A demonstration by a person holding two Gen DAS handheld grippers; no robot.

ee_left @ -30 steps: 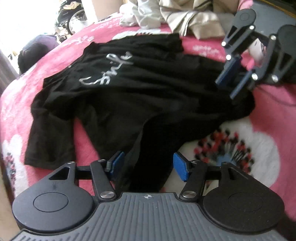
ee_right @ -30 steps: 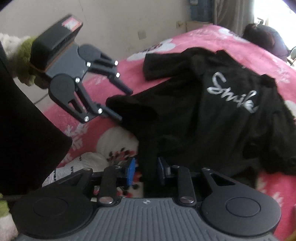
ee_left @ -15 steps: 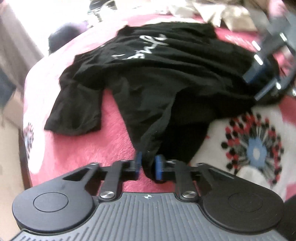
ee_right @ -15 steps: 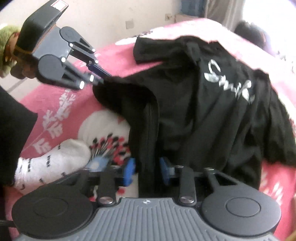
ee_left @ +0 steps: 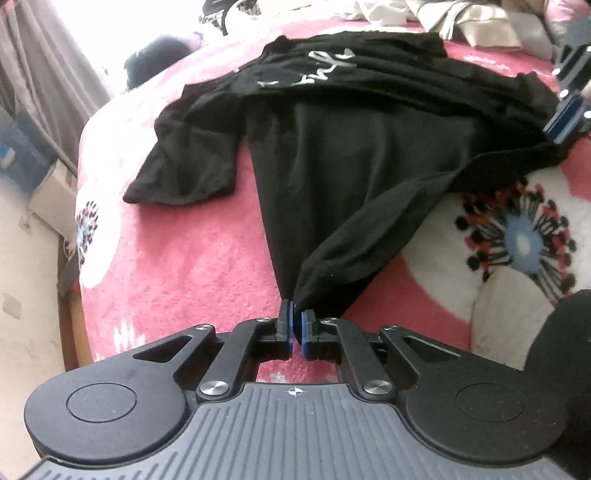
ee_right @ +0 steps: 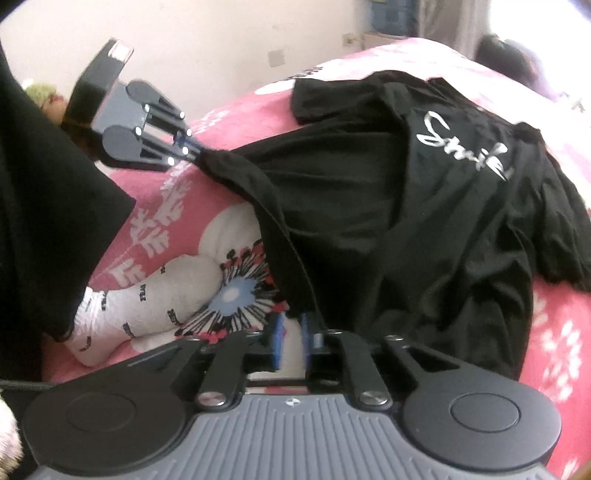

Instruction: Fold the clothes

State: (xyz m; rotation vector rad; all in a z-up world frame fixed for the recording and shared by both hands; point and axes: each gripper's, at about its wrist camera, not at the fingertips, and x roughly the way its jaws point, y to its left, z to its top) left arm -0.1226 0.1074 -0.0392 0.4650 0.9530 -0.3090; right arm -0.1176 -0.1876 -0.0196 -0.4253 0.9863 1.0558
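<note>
A black T-shirt [ee_left: 351, 147] with white "Smile" lettering lies spread on a pink flowered blanket [ee_left: 192, 266]. In the left wrist view my left gripper [ee_left: 296, 322] is shut on a corner of the shirt's hem, and the cloth runs taut away from the pads. From the right wrist view the same left gripper [ee_right: 192, 147] pinches that corner [ee_right: 218, 162]. My right gripper [ee_right: 293, 332] is opening. Its blue pads stand apart with pale blanket showing between them, and the shirt's hem [ee_right: 295, 295] lies just at their tips. From the left wrist view the right gripper [ee_left: 565, 122] sits at the shirt's far right edge.
A heap of pale clothes [ee_left: 461, 18] lies at the far end of the bed. A person's white-socked foot [ee_right: 129, 310] and dark trouser leg [ee_right: 44, 203] rest on the blanket near the right gripper. The bed's edge [ee_left: 74, 295] drops to the floor beside a curtain [ee_left: 44, 74].
My left gripper closed on the hem corner and drew it outward, stretching the shirt flat. My right gripper's pads, earlier closed on the hem, have parted.
</note>
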